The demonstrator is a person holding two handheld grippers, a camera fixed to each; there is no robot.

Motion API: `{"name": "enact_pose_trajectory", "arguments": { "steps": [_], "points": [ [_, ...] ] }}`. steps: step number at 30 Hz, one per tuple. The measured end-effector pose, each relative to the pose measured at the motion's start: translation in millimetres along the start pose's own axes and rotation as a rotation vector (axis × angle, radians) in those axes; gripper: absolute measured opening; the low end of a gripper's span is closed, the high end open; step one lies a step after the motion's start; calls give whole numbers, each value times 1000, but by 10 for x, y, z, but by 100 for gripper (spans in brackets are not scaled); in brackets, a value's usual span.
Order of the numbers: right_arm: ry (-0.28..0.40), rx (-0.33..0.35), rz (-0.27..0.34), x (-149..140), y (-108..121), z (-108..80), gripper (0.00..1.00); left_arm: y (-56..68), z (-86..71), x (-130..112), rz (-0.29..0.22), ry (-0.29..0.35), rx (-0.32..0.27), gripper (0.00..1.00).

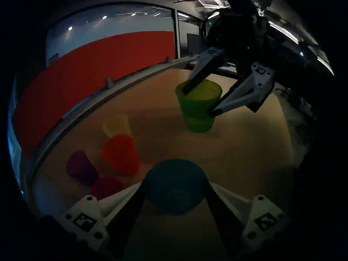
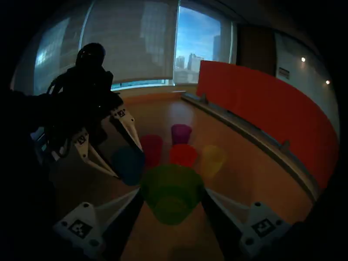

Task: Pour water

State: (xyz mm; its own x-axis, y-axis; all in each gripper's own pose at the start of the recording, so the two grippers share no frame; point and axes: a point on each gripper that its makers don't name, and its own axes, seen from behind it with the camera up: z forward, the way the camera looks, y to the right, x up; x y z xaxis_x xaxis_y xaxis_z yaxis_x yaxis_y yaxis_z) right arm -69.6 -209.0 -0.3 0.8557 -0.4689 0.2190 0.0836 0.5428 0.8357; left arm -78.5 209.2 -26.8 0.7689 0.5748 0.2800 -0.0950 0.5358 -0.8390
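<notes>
My left gripper (image 1: 175, 191) is shut on a blue cup (image 1: 175, 185), held low in the left gripper view with its mouth facing the camera. Across the table, my right gripper (image 1: 200, 100) is shut on a green cup (image 1: 199, 104), lifted above the wooden tabletop (image 1: 243, 148). In the right gripper view the green cup (image 2: 171, 195) sits between my right gripper (image 2: 171, 195) fingers, and the blue cup (image 2: 128, 164) hangs in my left gripper (image 2: 128, 163) to the left. I cannot tell whether either cup holds water.
Yellow (image 1: 116, 125), red (image 1: 121, 153), purple (image 1: 81, 167) and dark pink (image 1: 106, 186) cups stand upside down on the table's left side. A red wall panel (image 1: 95, 74) and a rail border the table. A person's dark figure (image 2: 87, 95) is behind the left gripper.
</notes>
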Motion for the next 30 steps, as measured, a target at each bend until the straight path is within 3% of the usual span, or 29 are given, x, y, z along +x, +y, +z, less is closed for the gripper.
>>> {"name": "enact_pose_trajectory", "arguments": {
  "steps": [13, 30],
  "points": [
    [-89, 22, -11, -290, -29, 170, 92, -8, 159, -116, 12, -56, -21, 91],
    [-118, 17, -15, -426, -26, 269, 92, 13, 257, -219, 15, -73, -35, 92]
  ]
}}
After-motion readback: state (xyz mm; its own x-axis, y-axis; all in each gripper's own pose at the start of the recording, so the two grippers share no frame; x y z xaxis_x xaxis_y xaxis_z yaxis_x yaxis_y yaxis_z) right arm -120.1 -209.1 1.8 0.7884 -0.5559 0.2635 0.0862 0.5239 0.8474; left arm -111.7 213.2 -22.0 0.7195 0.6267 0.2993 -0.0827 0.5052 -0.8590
